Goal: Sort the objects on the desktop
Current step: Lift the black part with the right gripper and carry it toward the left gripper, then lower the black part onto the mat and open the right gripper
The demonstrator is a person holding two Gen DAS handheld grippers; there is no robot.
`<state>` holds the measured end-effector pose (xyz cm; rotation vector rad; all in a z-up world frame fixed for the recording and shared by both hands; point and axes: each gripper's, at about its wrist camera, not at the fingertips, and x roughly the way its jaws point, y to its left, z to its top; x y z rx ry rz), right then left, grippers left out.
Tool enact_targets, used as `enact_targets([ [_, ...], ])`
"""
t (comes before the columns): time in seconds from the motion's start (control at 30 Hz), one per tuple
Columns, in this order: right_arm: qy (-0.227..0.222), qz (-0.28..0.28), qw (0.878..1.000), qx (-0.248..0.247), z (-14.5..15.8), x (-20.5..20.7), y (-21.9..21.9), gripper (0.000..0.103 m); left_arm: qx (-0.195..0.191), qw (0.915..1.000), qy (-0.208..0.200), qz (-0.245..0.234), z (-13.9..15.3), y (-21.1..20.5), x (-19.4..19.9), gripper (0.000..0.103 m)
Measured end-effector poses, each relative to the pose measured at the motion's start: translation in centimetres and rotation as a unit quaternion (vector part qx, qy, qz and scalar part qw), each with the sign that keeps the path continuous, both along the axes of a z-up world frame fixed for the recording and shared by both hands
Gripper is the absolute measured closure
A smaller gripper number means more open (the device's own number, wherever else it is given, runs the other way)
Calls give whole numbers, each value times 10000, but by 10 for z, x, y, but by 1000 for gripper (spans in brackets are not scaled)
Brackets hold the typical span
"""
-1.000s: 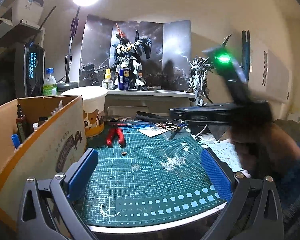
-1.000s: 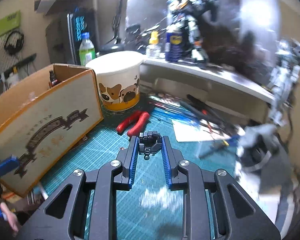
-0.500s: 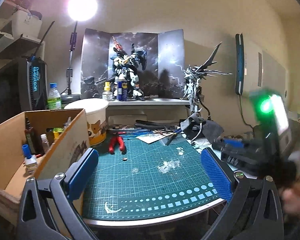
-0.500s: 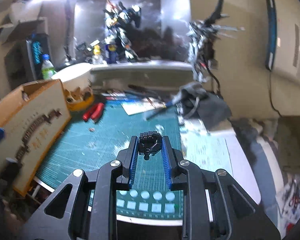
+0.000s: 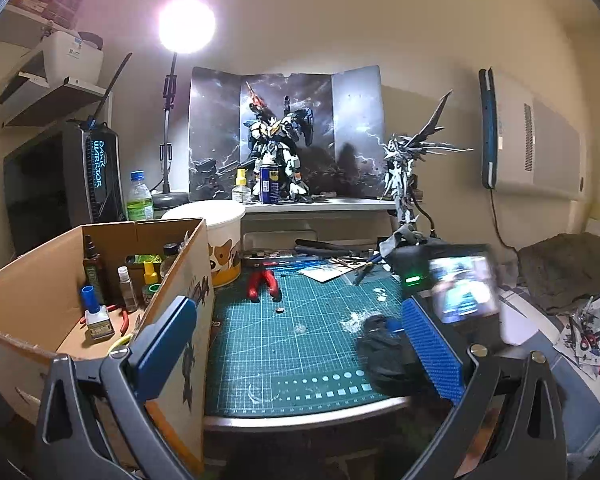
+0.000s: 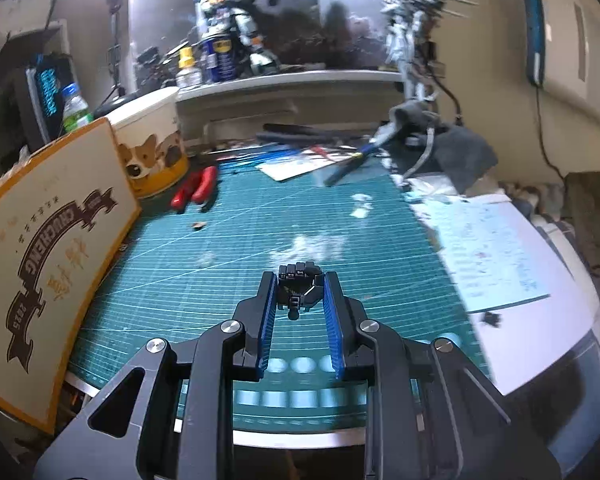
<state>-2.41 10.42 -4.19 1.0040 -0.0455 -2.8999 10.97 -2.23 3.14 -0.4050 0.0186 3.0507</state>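
My right gripper (image 6: 300,284) is shut on a small black model hand part (image 6: 300,280) and holds it above the near half of the green cutting mat (image 6: 260,220). In the left wrist view the right gripper (image 5: 384,344) shows blurred over the mat's right front corner. My left gripper (image 5: 300,332) is open and empty, held back off the mat's (image 5: 284,340) front edge. Red-handled pliers (image 5: 264,280) lie at the mat's far left, and they also show in the right wrist view (image 6: 194,190). An open cardboard box (image 5: 100,272) with bottles stands left of the mat.
A white dog-print tub (image 5: 216,240) stands behind the box. Tools and papers (image 5: 332,264) lie along the mat's far edge. A shelf (image 5: 320,204) holds a spray can and robot models. A printed sheet (image 6: 488,248) lies right of the mat. White scraps (image 5: 356,318) dot the mat.
My right gripper, still holding the black part, swung from the far left near the tub back to the mat's near right side. My left gripper pulled back and rose a little.
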Motion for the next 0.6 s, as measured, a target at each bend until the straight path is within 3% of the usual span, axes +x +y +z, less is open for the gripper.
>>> enact_targets([
  [0.33, -365, 366, 9985, 168, -36, -11, -48, 81, 80, 9999, -16, 60, -1, -5, -1, 0],
  [0.47, -458, 399, 9981, 108, -45, -12, -49, 71, 156, 9996, -77, 207, -3, -11, -3, 0],
  [0.5, -435, 406, 9982, 95, -45, -11, -48, 63, 178, 9995, -82, 234, -3, -12, -3, 0],
  [0.6, -268, 389, 9988, 86, -34, -4, -44, 57, 231, 9992, -118, 297, -3, -15, -6, 0],
])
